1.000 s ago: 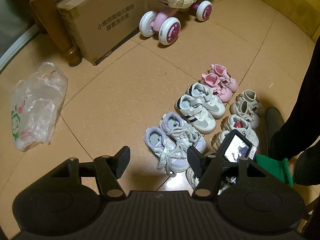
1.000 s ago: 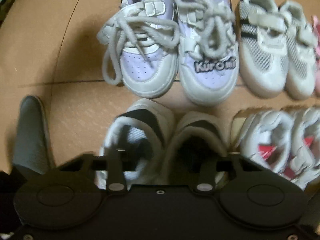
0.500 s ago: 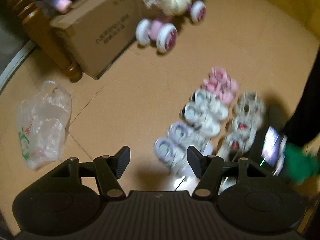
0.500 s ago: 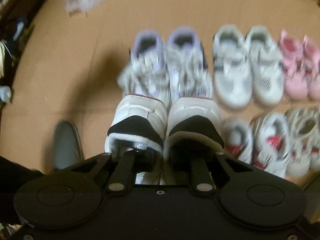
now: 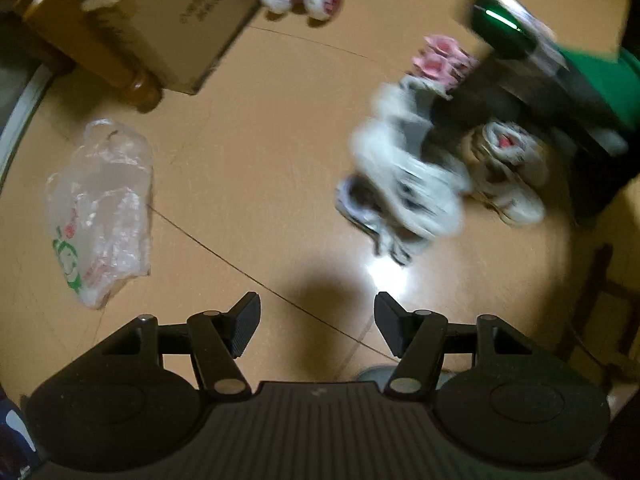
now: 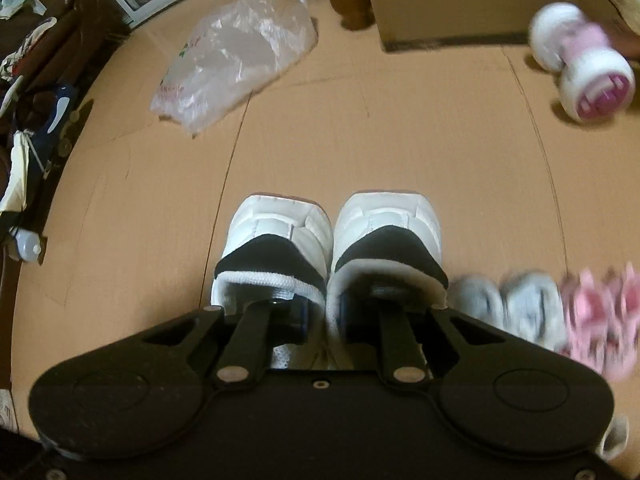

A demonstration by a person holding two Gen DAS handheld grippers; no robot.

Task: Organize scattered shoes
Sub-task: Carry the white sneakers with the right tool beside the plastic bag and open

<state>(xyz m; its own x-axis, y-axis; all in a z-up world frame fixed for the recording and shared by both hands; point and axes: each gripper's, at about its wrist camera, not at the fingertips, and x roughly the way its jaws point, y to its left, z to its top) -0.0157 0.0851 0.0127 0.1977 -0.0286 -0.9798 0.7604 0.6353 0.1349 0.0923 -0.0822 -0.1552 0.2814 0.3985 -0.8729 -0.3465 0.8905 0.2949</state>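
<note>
The right tongs are clamped on a pair of small white sneakers with black tongue collars and white mesh lining, one finger inside each shoe so the two inner walls are pinched together. The pair hangs toes forward above the tan tiled floor, side by side and level with each other. Their white uppers are smooth and padded, with a broad strap across each instep. Low at the right edge of the right wrist view lie blurred grey-white mesh shoes and pink shoes. The left tongs stand apart with nothing between them, pointing down at bare floor. Beyond them, a crumpled clear plastic bag with green print lies to the left, well apart from the blurred shoe rows.
</note>
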